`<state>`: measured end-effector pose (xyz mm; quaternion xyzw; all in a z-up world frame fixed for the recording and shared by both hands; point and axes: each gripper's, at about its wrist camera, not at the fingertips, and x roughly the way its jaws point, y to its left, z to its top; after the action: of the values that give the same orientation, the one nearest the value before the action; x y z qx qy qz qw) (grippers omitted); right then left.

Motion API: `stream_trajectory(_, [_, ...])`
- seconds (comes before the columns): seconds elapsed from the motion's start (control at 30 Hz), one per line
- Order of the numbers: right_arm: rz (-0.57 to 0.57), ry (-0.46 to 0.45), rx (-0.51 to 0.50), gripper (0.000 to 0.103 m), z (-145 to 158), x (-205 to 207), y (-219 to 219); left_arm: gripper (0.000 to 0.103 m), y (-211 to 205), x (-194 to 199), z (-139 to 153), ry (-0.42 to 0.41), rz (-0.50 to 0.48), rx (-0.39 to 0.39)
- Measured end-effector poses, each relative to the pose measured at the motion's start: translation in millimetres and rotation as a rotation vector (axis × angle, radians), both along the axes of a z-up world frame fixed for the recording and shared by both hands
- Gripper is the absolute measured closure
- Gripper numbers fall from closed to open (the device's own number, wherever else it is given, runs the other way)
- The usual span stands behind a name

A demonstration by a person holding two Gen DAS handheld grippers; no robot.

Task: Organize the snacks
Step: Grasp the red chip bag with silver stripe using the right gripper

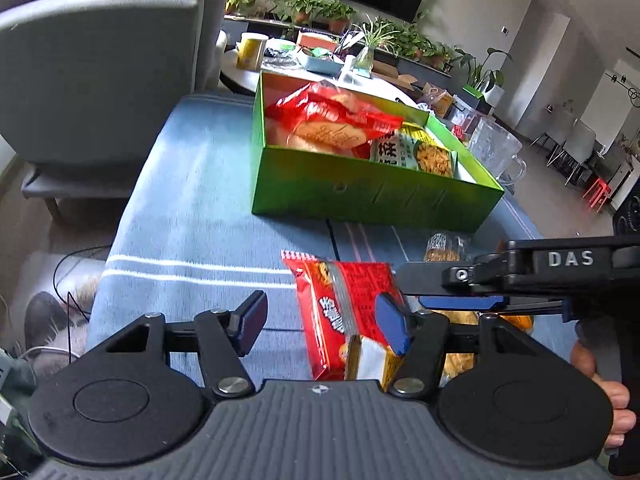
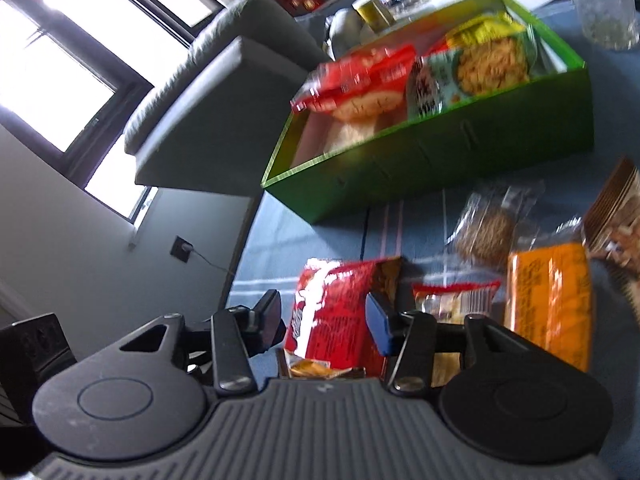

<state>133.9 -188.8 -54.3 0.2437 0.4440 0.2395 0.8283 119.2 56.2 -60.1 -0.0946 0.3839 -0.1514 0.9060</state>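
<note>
Blue striped cloth (image 1: pixel 192 208) covers the worktop, with a grey sofa (image 1: pixel 104 64) behind it and a green box (image 1: pixel 360 192) standing toward the far side. Inside the box lie a red cookie packet (image 1: pixel 332 120) and a green and yellow snack packet (image 1: pixel 420 152), side by side.

Nearer the cameras, a red snack packet (image 1: pixel 344 312) lies on the cloth between the fingers of the left gripper (image 1: pixel 324 320). Its right pad touches the packet's edge, while the left pad stands clear of it with bare cloth in between, so the jaws are partly open and hold nothing.

In the right wrist view, the right gripper (image 2: pixel 328 324) has a red packet (image 2: pixel 340 312) between its pads, both pads close against its sides and the jaws drawn in on it. Just right of that gripper sit a small red-edged packet (image 2: pixel 456 300), an orange packet (image 2: pixel 548 304) and a clear-wrapped brown biscuit (image 2: pixel 488 232), all on the cloth in front of the box. A person's fingers (image 1: pixel 612 408) grip the right gripper's handle at the edge of the left wrist view.
</note>
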Motion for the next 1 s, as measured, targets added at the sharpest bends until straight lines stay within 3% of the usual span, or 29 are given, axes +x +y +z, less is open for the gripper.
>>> stream_trajectory(0.4, [-0.035, 0.079, -0.123, 0.055, -9.7, 0.8, 14.7, 0.05, 1.3, -2.0, -15.8, 0.072, -0.042, -0.055])
stream_trajectory(0.6, [-0.006, 0.087, -0.103, 0.054, -18.0, 5.1, 20.3, 0.05, -2.5, -0.3, -23.7, 0.115, -0.078, -0.069])
stream_trajectory(1.0, [-0.002, 0.088, -0.086, 0.054, -16.1, 5.5, 20.2, 0.05, 0.0, -0.4, -22.4, 0.11, -0.055, -0.077])
